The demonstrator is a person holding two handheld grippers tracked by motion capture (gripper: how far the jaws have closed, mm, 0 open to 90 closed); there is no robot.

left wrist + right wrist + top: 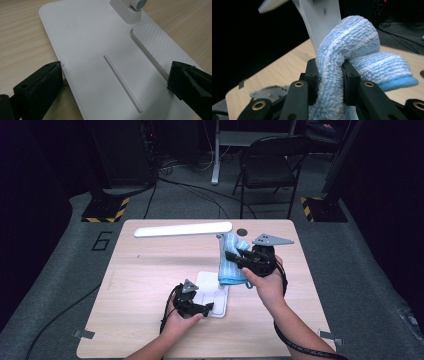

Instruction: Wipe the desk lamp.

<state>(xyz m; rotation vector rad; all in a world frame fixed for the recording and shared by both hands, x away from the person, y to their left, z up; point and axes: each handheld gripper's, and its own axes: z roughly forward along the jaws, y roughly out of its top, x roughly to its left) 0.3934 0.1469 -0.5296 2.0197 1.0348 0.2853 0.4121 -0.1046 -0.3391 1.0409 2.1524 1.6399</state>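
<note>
Two jobs are going at once. Your left gripper (209,308) has its jaws spread wide around the lamp base (100,62), which lies flat on the table (145,280), keeping it steady. Your right gripper (234,257) pinches the blue cloth (352,52) tight against the lamp's white arm (322,22). Looks like you're wiping. Next, slide the cloth along the arm, gently, so the lamp won't tip.

High view overlooks table (150,270); gripper views sit close.
</note>
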